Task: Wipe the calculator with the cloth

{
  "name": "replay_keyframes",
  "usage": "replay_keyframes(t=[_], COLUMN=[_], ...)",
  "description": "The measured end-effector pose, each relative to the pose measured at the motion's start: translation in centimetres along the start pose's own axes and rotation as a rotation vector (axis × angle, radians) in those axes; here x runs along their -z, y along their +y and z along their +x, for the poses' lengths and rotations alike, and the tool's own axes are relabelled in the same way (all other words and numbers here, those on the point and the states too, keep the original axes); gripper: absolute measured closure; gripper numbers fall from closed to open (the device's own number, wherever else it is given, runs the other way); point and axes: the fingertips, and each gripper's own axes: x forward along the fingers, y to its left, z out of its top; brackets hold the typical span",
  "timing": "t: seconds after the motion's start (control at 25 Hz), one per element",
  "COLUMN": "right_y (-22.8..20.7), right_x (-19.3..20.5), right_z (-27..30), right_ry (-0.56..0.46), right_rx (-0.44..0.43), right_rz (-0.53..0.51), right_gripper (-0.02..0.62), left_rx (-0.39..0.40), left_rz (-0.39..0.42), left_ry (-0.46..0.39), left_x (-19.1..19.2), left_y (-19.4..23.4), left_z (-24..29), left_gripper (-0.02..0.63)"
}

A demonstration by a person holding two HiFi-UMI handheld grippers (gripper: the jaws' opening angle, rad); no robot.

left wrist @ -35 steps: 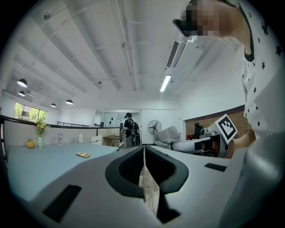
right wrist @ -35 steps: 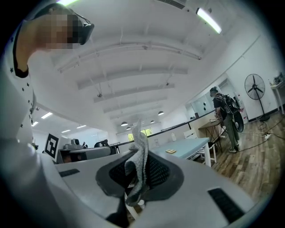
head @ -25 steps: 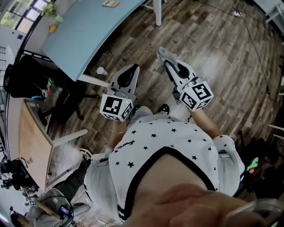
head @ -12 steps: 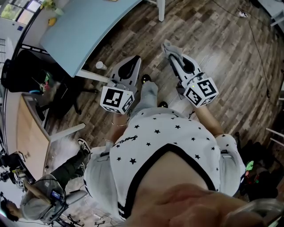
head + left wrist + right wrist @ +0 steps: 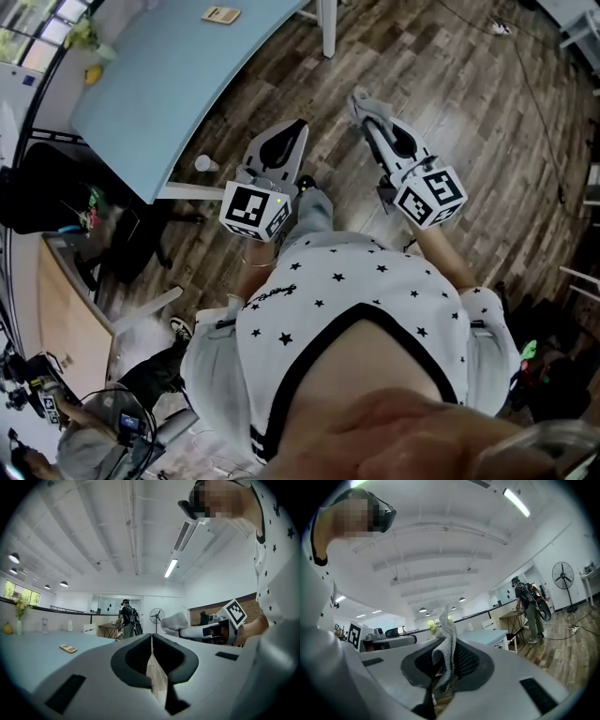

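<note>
Right gripper clamping cloth, left gripper closed; calculator well ahead

A wood-plank floor, pale blue table, white ceiling with strip lights, and a standing fan.

You face a pale blue table on a wood-plank floor. Beyond it, a person with a backpack stands at a small desk, near a floor fan.
</note>
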Motion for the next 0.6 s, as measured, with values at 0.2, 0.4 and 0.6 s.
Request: replay_keyframes(t=[0.2,0.4,0.6], right_y=[-1.9,-2.5,-3.3], right_x=[-1.0,-1.3,-2.1], right_z=[4.8,10.7,17.1], right_ry=[0.015,0.058,0.067], right_rx=[0.011,-0.032,-0.084], right_rz=[-0.022,-0.030,-0.033], right_gripper=[0.552,0.552,0.552], left_rx=[-0.005,-0.048,-0.105], left_rz=[-0.012,-0.020,-0.018], left_ry=[-0.015,-0.029,-0.037], left_x=[-0.5,-0.8,-1.3], left_y=[4.6,10.2,15.7], left_z=[2.6,4.1,4.8], left_gripper=[0.571,0.571,0.571])
